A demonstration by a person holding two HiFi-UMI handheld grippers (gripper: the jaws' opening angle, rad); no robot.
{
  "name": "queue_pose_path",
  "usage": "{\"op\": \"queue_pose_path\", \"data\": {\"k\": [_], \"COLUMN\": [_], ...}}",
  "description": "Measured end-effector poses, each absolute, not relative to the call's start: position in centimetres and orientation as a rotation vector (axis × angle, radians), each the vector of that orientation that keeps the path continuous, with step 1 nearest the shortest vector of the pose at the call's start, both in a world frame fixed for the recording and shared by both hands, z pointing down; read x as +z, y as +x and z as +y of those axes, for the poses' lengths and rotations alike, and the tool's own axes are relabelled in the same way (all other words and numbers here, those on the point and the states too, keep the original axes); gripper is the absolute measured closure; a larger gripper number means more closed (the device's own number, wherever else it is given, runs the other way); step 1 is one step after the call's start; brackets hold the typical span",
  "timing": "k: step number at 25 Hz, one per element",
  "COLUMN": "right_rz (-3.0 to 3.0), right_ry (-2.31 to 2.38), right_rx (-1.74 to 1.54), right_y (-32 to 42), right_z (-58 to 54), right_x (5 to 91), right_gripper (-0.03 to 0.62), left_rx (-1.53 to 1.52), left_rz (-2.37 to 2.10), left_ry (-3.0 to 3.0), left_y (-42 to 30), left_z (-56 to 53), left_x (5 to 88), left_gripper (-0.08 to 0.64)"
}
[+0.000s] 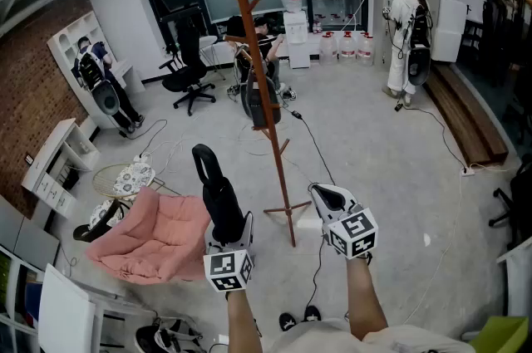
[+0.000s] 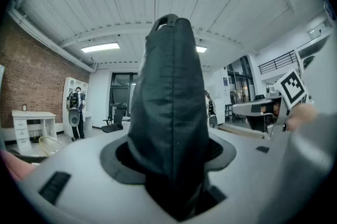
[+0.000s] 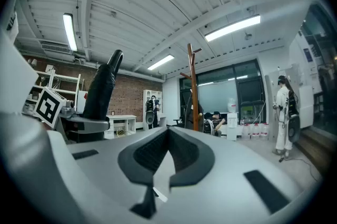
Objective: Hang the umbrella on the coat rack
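In the head view the left gripper (image 1: pixel 228 233) has its jaws spread wide and clamped on the folded black umbrella (image 1: pixel 214 181), which stands upright just short of the coat rack (image 1: pixel 264 85). The right gripper (image 1: pixel 327 197) is empty. A pink cushion (image 1: pixel 154 237) lies on the floor to the left, clear of the reach. The left gripper view shows a small loop (image 2: pixel 166 20) at the umbrella's top; it could miss a peg, or a knock could tip the slim rack. The right gripper view shows its jaws together on nothing.
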State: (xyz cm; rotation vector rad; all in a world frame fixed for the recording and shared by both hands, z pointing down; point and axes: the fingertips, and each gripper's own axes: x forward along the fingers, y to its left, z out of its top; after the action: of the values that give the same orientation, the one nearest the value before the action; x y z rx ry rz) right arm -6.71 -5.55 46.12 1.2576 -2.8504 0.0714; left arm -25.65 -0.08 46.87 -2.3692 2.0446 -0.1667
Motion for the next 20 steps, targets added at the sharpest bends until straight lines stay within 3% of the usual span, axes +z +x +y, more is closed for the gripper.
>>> {"op": "queue_pose_path", "data": {"k": [20], "right_rz": [-2.914], "right_ry": [1.258], "right_rx": [0.137], "right_y": [-1.8], "right_z": [-5.6], "right_x": [47.4], "right_gripper": [0.589], "left_rx": [-0.198], "left_rz": [2.086], "left_ry": [-2.331], "left_y": [-23.2], "left_z": [0.3], "left_x": [48.0], "left_gripper": [0.287]}}
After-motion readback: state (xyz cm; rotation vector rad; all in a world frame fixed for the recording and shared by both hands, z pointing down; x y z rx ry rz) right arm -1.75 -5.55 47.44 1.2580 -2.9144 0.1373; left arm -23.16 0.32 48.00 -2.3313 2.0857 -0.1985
